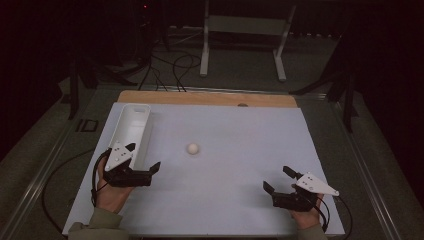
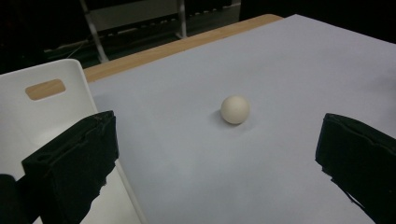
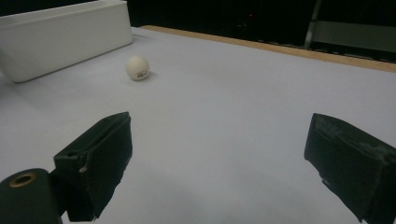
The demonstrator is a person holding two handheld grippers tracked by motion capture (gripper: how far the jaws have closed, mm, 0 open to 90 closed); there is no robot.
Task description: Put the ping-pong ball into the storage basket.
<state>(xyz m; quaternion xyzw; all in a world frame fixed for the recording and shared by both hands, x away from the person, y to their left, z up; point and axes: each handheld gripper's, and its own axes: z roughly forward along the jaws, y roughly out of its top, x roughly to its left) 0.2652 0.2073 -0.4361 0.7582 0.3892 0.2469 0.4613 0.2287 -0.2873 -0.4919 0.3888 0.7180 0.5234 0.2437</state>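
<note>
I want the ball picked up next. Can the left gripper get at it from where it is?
Probably yes: the left gripper is open, facing the ball, with bare table between them; the white bin sits aside.

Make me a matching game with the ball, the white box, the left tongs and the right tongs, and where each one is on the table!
Things:
1. ball
2. white box
3. left tongs
4. right tongs

Places:
A. along the table's left edge, long and open on top
B. near the front right corner, open, holding nothing
C. alone in the middle of the pale sheet
D. beside the near end of the white box, open, aimed toward the ball

Pairs: 1-C, 2-A, 3-D, 4-B
</note>
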